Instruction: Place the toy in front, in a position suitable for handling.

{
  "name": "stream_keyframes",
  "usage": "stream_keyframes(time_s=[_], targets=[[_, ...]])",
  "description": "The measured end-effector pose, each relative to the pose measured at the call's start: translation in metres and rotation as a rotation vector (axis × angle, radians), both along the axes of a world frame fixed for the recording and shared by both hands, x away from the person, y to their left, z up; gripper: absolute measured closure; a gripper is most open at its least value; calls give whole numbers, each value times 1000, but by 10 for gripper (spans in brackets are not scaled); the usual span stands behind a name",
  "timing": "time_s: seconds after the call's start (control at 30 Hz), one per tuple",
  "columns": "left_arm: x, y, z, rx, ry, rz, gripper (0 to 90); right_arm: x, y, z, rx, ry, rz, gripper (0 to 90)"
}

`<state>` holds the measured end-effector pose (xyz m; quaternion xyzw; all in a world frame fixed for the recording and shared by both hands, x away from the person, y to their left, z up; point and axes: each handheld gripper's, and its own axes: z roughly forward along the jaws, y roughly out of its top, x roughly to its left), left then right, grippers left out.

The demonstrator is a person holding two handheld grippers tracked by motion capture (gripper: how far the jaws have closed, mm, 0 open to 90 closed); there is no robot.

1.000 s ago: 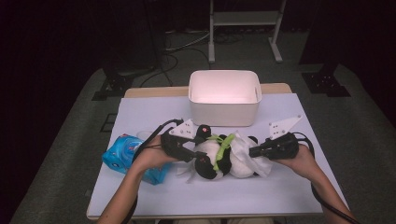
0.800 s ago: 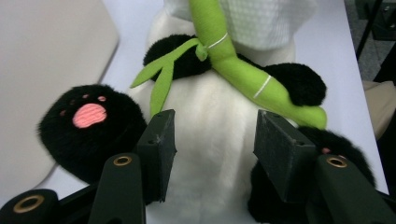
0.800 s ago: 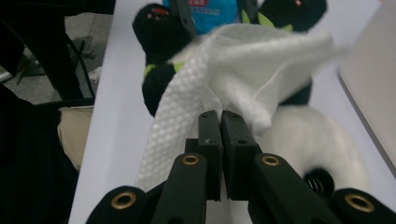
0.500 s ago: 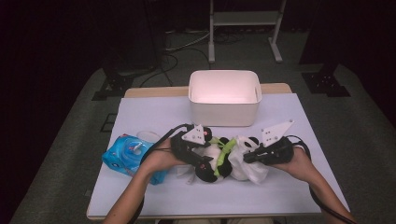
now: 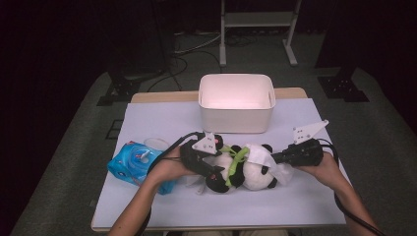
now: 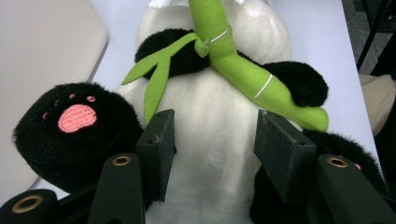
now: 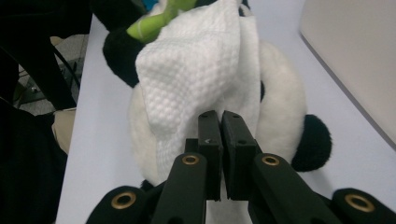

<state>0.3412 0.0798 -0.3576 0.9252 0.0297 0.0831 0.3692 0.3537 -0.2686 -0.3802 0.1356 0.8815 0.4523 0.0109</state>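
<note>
Right gripper [image 7: 220, 122] clamped tight on a white textured wipe [image 7: 196, 79], which drapes over the head of the panda plush [image 7: 280, 107]. Left gripper [image 6: 212, 154] has jaws spread either side of the panda's white belly, pads against the fur, holding the toy in place. Panda lies on its back across the near middle of the table, between both hands: white body, black arms, legs and ears, pink paw print on one foot [image 6: 77, 117], green bamboo stalk [image 6: 233, 60] with leaves held across the chest.

Table top [image 5: 162, 118] is a pale lavender sheet over a wooden board. White rectangular bin [image 5: 236, 103] stands just behind the panda, apart from it. Blue wipes pack [image 5: 133, 164] lies at the left, beside the left hand. Room dark, grey carpet, cables and a metal stand's legs [image 5: 255, 29] behind the table.
</note>
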Motion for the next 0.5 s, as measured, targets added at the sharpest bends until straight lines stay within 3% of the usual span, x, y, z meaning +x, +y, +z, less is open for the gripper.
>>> stream_keyframes(time_s=[0.2,0.5], targets=[[-3,0,0,2,-5,-12,473,14,-1,-1,7,-5,-33,861],[-9,1,-1,-3,-10,-16,468,20,-16,-18,12,49,-74,861]])
